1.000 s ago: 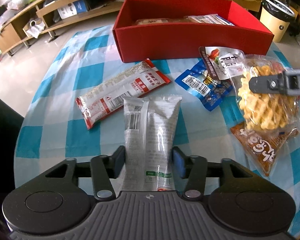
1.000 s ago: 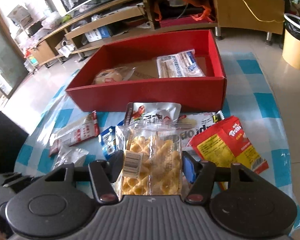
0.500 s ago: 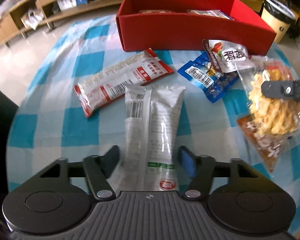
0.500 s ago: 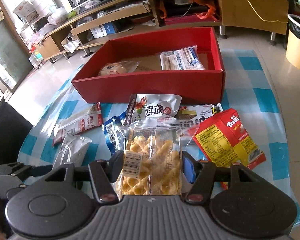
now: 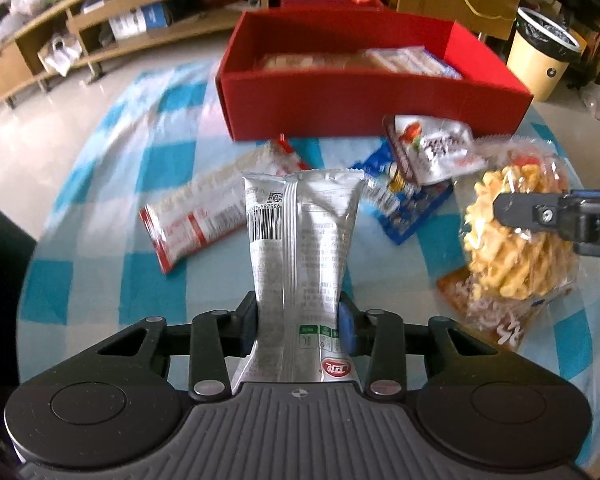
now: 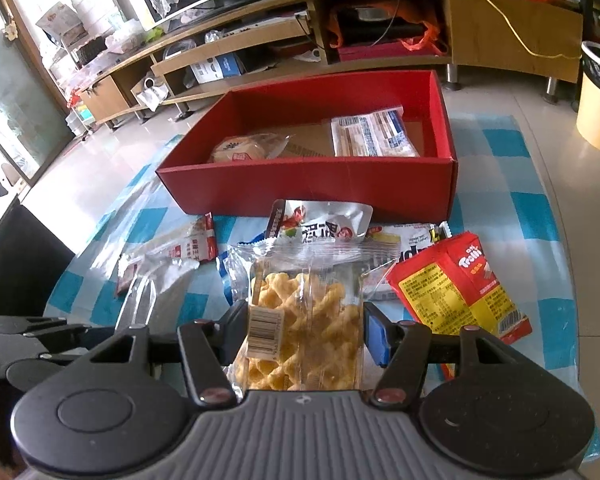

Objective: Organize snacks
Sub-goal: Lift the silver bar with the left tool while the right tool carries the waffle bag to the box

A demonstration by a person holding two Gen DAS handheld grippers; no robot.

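Observation:
My left gripper (image 5: 298, 320) is shut on a silver snack packet (image 5: 300, 232), whose far end stands up off the checked cloth. My right gripper (image 6: 304, 328) is shut on a clear bag of yellow twisted crisps (image 6: 300, 300); one of its fingers (image 5: 540, 216) shows in the left wrist view against that bag (image 5: 512, 248). Beyond both stands the open red box (image 6: 300, 184), holding a bread packet (image 6: 248, 148) and a white-and-blue packet (image 6: 372, 136). The left gripper's body (image 6: 40, 344) shows at the lower left of the right wrist view.
On the blue-and-white checked cloth lie a long red-and-white packet (image 5: 196, 216), a blue packet (image 5: 412, 208), a white pouch with red print (image 5: 432, 144), an orange packet (image 5: 492, 320) and a red-and-yellow bag (image 6: 456, 284). A yellow bin (image 5: 540, 52) stands on the floor beyond the table.
My left gripper's jaws have closed onto the silver packet, which now stands up off the cloth instead of lying flat. The right gripper keeps hold of the crisp bag.

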